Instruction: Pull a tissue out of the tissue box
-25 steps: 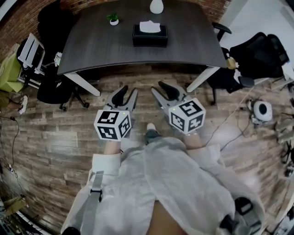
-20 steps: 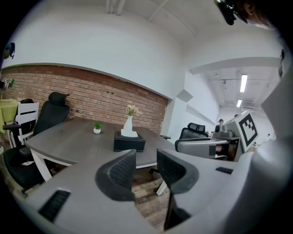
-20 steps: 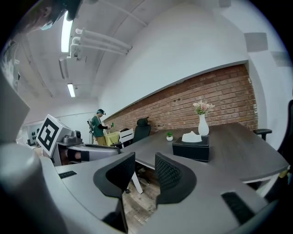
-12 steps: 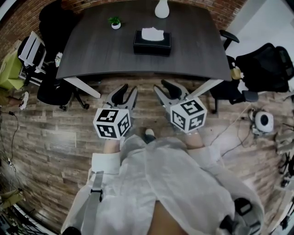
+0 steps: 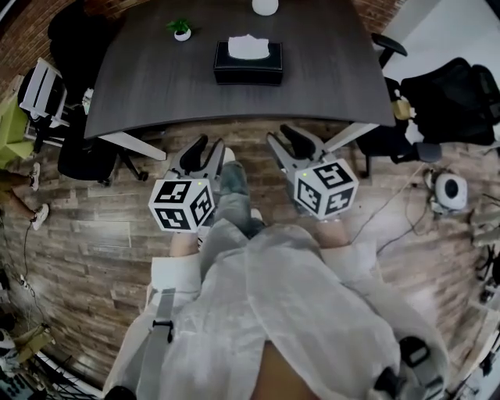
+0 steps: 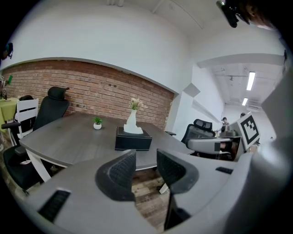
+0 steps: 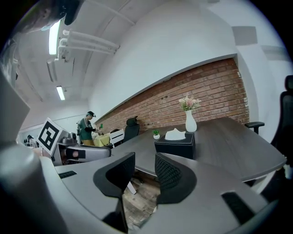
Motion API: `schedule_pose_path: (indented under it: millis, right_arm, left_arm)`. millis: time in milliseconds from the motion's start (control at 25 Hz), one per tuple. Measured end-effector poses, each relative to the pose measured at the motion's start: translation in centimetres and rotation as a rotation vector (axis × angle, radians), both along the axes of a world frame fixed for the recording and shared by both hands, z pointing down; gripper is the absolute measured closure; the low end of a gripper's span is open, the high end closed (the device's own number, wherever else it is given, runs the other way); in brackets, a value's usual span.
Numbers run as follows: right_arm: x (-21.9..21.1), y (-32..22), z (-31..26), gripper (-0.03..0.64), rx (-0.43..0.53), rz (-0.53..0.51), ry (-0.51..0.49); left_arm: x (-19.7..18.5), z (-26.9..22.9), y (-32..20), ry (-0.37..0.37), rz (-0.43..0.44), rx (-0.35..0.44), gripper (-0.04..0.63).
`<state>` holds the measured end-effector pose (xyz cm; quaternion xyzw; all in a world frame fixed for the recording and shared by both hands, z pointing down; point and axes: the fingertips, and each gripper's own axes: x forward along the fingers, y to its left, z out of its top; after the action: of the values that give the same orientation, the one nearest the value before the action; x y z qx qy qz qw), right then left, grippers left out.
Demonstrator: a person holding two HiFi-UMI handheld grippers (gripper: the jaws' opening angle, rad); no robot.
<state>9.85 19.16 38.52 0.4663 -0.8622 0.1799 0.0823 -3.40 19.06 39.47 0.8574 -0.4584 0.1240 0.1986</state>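
Fingers (image 6: 120, 171) on the left gripper (image 6: 146, 157) stand apart w/ nothing btwn them, only wood floor showing thru the gap. Same on the right gripper (image 7: 144, 161): released, empty, floor and table edge behind. Head view has both held low in front of the person, left gripper (image 5: 206, 147) and right gripper (image 5: 284, 137) side by side over the floor, short of the dark table (image 5: 148, 86).

Black tissue box (image 5: 248, 69) sits on the table toward the far side, at 12 o'clock from the pair and well apart from both. White tissue (image 5: 248, 47) pokes up from the top slot, untouched. Box long axis runs 9-to-3 across the head view, so the near long side faces the grippers square on. Small potted plant (image 5: 181, 30) is at 10 o'clock of the box, white vase (image 5: 266, 6) at 12, both apart from it.

In the right gripper view the tissue box (image 7: 175, 145) shows just above the jaw gap, tissue (image 7: 175, 134) on top. Left gripper view puts the box (image 6: 132, 140) just above the left jaw.

Judgement: still approach stage, no reach begun. Right gripper looks a touch nearer, but box is about centred btwn the two.
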Motion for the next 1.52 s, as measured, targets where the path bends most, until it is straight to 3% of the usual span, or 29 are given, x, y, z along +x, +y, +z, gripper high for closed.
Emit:
schedule_pose_path:
  millis: [400,560,1120,1520]
  right_arm:
    - [2.4,-5.6,1.5,0.500,-0.038,0.083,0.005]
    - [1.5,-9.2,1.5,0.500,-0.040,0.079,0.014]
    - [-2.1,-23.1,-0.1,0.500,-0.025,0.060,0.059]
    - [-1.9,-27.8,0.6,0.500,-0.040,0.144,0.082]
  left_arm:
    - [0.5,1.8,-6.6,-0.002,0.049,-0.040,0.471]
    - [0.3,2.6,-10.1,-0.004,0.071,-0.059,0.471]
    - [0.5,0.9,-25.0,0.010,0.203,-0.012,0.471]
    - [1.3,1.1,-29.2,0.026,0.302,-0.014,0.471]
